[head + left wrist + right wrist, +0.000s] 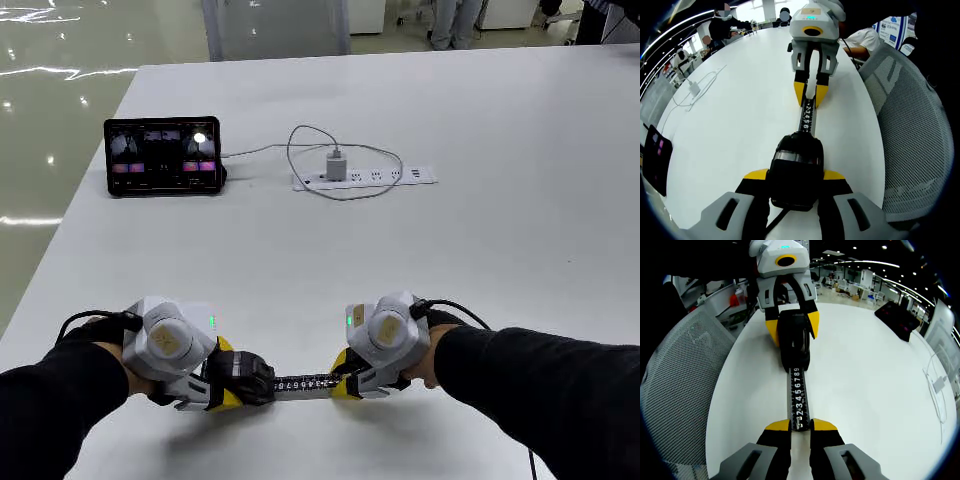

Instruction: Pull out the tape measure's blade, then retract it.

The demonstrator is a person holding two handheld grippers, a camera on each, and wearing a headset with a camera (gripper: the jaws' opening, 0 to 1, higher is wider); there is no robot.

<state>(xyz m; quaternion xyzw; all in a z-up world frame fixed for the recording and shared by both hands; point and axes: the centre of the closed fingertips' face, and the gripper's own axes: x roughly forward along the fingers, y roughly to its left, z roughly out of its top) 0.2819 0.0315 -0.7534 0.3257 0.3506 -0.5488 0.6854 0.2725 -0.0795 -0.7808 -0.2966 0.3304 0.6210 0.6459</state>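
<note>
The black tape measure case [250,378] [796,167] [794,342] sits near the table's front edge, and my left gripper [226,385] [795,176] is shut on it. A short length of black blade with white numbers [303,383] [807,114] [797,397] runs out from the case to the right. My right gripper [343,380] [800,426] is shut on the blade's end, and it faces the left gripper in the left gripper view [811,95]. In the right gripper view the left gripper [792,325] clasps the case from behind.
A black tablet [163,155] with a lit screen stands at the back left. A white power strip [365,177] with a charger [336,164] and looped cable lies behind the middle. A grey mesh chair [912,130] [680,390] stands at the table's near edge.
</note>
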